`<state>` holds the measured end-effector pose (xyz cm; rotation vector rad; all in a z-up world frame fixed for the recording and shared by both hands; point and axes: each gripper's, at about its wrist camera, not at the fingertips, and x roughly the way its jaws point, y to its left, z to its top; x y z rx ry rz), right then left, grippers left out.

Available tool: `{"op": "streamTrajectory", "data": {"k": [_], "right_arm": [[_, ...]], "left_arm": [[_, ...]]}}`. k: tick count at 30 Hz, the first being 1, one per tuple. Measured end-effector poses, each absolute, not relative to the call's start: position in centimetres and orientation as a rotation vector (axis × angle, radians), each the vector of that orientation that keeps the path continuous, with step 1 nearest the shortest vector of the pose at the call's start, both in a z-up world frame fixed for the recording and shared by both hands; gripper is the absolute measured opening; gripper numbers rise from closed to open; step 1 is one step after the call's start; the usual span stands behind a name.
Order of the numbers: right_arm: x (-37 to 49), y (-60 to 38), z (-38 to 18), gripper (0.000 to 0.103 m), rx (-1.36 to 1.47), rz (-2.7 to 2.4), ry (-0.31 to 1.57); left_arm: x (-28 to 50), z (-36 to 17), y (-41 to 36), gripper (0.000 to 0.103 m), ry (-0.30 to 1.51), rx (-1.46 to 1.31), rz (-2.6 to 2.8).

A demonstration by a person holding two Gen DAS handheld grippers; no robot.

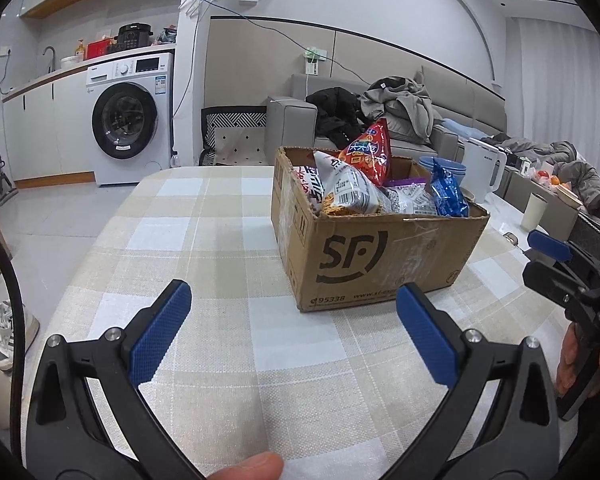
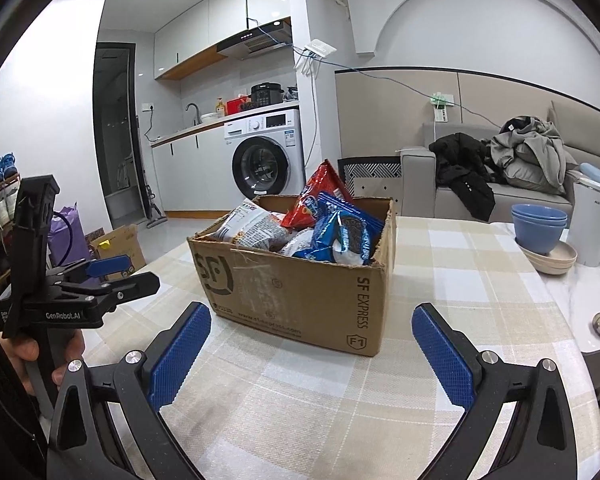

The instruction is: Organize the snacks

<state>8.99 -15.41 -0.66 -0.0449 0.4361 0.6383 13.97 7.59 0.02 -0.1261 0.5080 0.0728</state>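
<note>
A checked woven tablecloth (image 1: 228, 240) in beige, cream and pale blue covers the table, with a white front-loading washing machine (image 1: 130, 120) and a grey sofa (image 2: 500, 196) behind. The left gripper (image 1: 294, 336) hovers over bare cloth, its black arms spread wide and its blue cross-hatched pads (image 1: 160, 332) apart, holding nothing. Ahead of it and slightly right stands a corrugated cardboard box (image 1: 380, 256) with ragged top edges, packed with crinkly snack bags: a silvery noodle packet (image 1: 352, 196), a glossy red pouch (image 1: 370, 152) standing upright, and a blue biscuit pack (image 2: 348, 232). The right gripper (image 2: 312, 356) is likewise spread and empty, the box just beyond its tips. Right of that, stacked blue bowls (image 2: 538, 226) sit beside a white kettle (image 2: 592, 224).
</note>
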Motion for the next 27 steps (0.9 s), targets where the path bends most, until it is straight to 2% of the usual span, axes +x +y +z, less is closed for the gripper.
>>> {"op": "streamTrajectory", "data": {"k": [27], "right_arm": [[8.91, -16.02, -0.88, 0.103, -0.029, 0.628, 0.413]], "left_arm": [[13.38, -0.84, 6.97, 0.102, 0.471, -0.107, 0.07]]}}
